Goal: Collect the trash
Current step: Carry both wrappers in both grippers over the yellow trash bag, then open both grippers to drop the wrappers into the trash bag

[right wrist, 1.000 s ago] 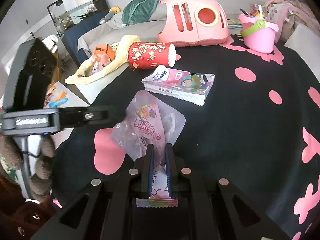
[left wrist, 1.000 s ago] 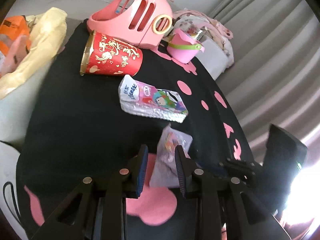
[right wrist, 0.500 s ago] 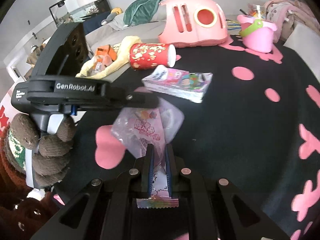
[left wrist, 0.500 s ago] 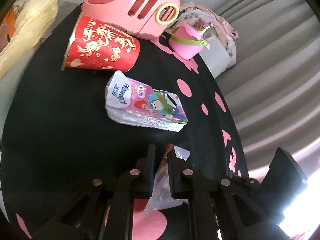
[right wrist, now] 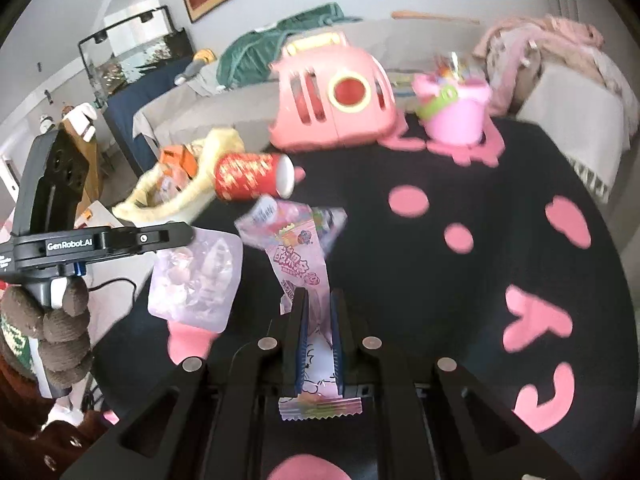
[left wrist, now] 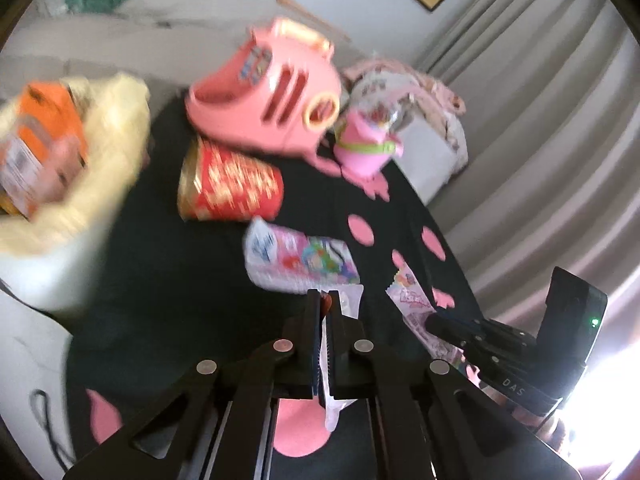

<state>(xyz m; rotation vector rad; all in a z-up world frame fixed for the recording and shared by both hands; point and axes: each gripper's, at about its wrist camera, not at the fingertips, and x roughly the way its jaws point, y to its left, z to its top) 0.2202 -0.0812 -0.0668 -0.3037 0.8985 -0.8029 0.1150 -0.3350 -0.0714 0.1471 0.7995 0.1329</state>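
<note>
Two claws (left wrist: pixel 325 300) (right wrist: pixel 318 300), each clamping a wrapper (right wrist: pixel 302 256)

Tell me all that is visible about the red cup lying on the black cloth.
The red cup is a paper-looking cup, red with gold print and a gold rim at its mouth. It lies on its side on the black cloth with pink shapes; its white base faces the right wrist camera and its wide mouth points toward the yellow bag. It lies just in front of the pink toy carrier. No gripper touches it. Blur hides the print's detail.
</note>
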